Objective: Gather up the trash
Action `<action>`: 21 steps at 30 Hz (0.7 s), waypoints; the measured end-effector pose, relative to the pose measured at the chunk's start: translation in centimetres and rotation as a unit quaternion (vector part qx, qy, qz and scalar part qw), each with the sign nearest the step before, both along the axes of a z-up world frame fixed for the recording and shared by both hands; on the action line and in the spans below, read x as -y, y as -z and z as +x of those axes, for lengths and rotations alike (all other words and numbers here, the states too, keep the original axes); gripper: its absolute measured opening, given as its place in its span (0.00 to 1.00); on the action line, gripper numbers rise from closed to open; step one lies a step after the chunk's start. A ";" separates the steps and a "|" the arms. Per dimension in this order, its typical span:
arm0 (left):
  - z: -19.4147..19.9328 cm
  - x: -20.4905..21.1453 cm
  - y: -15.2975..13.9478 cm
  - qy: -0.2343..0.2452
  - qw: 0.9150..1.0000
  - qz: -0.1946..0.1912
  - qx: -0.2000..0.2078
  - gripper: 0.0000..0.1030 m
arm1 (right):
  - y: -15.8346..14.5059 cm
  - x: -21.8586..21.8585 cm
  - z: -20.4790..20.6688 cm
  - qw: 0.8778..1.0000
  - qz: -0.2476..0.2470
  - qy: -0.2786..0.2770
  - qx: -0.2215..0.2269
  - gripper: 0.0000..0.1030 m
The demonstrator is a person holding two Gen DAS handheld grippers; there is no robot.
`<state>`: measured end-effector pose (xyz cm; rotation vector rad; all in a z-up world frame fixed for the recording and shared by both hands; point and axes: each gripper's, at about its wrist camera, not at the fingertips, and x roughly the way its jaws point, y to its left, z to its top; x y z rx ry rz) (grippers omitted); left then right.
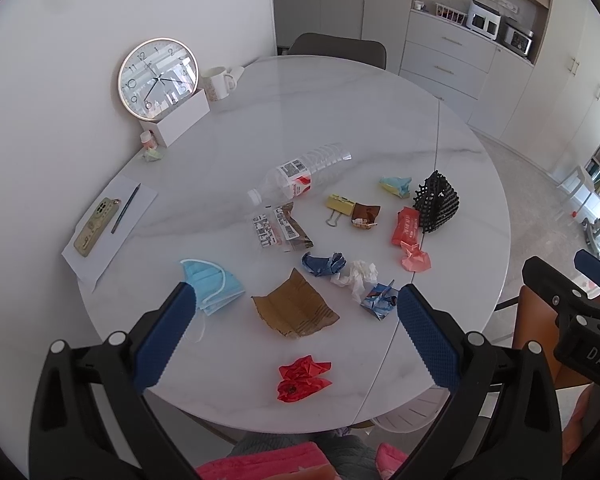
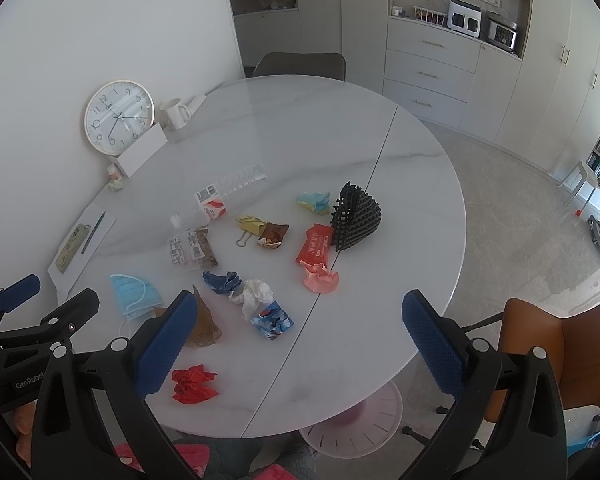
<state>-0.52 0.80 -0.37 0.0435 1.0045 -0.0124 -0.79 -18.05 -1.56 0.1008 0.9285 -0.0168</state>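
Red crumpled wrapper [image 1: 303,377] lies nearest, on the table [image 1: 380,112] just ahead of and below my left gripper [image 1: 296,308], roughly centred between its blue pads. Left gripper spread wide, holding nothing. Right gripper [image 2: 300,316] likewise spread wide and empty; the same wrapper sits low and toward its left finger. Both tools hover above the near table edge, touching nothing. Further ahead of the left gripper: brown cardboard scrap [image 1: 296,309], blue face mask [image 1: 214,286] by its left finger, white tissue wad [image 1: 356,278], plastic bottle [image 1: 300,178] well beyond. No bin visible from either wrist. Judgement: collection not yet begun, all trash loose. Next move: lower onto the red wrapper, straddle it, close gently; the crumple should compress.
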 end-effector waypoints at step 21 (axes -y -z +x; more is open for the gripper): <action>0.0 0.0 -0.1 -0.003 1.000 -0.003 -0.005 0.94 | 0.0 -0.6 -0.1 1.000 0.003 0.004 -0.003 0.98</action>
